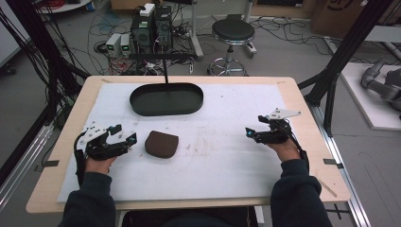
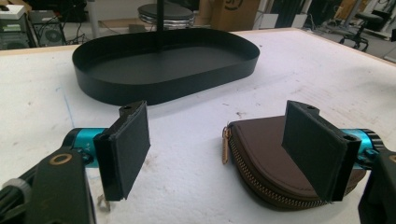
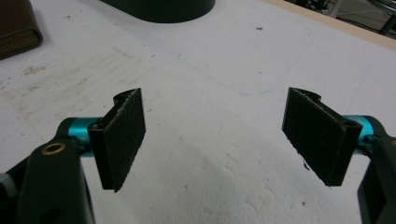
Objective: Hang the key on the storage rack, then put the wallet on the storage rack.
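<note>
- Brown zip pouch (image 1: 161, 144) lying flat on the white mat (image 1: 222, 161), left of the mat's middle, nearer the person's side than the black oval tray (image 1: 166, 99).
- Well apart from the tray, with bare mat between the two.
- Left gripper (image 1: 124, 135) held low over the mat just beside the pouch, on the pouch's left in the high view, jaws spread wide and holding nothing.
- In the left gripper view, the same pouch (image 2: 266, 154) seen close up, partly behind the right-hand jaw, its zip edge and small pull tab facing the gap between the jaws.
- Whether that jaw touches the pouch: hard to tell from these views; the other jaw clearly apart from it, over bare mat.
- Tray (image 2: 163, 70) farther off in that view, straight ahead beyond the jaws, empty inside.
- Right gripper (image 1: 253, 127) at the right side of the mat, well apart from the pouch, pointing toward the mat's middle.
- Jaws of the right gripper also spread wide, with bare, scuffed mat (image 3: 210, 93) between them.
- In the right gripper view, a corner of the pouch (image 3: 16, 25) at the upper left, far from both jaws, and the tray's rim (image 3: 163, 9) at the top edge.
- Person's left hand (image 1: 98, 163) and right hand (image 1: 283, 149) wrapped around the grippers' handles, dark sleeves coming in from the bottom of the high view.
</note>
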`<state>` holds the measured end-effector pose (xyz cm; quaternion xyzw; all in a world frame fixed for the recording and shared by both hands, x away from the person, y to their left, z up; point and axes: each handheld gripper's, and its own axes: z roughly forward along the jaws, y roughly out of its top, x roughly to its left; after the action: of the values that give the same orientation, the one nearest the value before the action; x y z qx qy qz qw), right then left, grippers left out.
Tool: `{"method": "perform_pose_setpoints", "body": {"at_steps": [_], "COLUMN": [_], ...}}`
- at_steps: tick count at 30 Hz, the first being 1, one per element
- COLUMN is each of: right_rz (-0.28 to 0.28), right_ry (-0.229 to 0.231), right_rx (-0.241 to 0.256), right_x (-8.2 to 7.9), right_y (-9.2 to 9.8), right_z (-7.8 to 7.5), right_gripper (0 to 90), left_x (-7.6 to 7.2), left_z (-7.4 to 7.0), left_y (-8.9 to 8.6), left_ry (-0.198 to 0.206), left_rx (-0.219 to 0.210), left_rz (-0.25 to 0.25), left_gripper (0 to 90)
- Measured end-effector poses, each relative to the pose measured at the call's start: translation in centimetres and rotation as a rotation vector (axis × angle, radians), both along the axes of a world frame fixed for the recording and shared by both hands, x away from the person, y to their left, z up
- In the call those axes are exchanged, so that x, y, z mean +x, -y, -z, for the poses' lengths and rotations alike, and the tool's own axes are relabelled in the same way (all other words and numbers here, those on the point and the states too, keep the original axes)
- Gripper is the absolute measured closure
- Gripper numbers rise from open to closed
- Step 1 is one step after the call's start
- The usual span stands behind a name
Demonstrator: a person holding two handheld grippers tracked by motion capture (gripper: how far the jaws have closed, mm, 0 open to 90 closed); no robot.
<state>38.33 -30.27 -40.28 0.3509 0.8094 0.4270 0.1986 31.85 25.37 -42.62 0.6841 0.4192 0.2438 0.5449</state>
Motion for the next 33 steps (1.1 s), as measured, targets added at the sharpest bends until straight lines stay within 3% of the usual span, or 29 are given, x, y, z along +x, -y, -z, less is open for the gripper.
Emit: {"method": "perform_pose_setpoints", "body": {"at_steps": [12, 18, 22, 29, 33], "right_rz": [0.013, -0.013, -0.020, -0.021, -0.020], "right_ry": [0.014, -0.003, -0.005, -0.009, -0.016], "right_rx": [0.026, 0.016, 0.004, -0.004, -0.008], "right_x": [-0.2, -0.2, -0.4, -0.4, -0.5], "right_y": [0.8, 0.6, 0.5, 0.8, 0.8], "right_z": [-0.2, 0.2, 0.3, 0.4, 0.5], "right_gripper": [21.8, 21.9, 22.6, 23.2, 23.3], "left_x": [0.0, 0.4, 0.3, 1.1, 1.6], "left_z": [0.1, 0.5, 0.5, 1.1, 1.8], "left_y": [0.4, 0.8, 1.4, 2.8, 3.0], "left_ry": [-0.016, -0.069, -0.081, -0.148, -0.241], "left_rx": [0.007, 0.015, 0.024, 0.058, 0.100], "left_rz": [0.034, 0.061, 0.087, 0.132, 0.129], "left_gripper": [23.6, 22.7, 22.7, 23.7, 26.1]}}
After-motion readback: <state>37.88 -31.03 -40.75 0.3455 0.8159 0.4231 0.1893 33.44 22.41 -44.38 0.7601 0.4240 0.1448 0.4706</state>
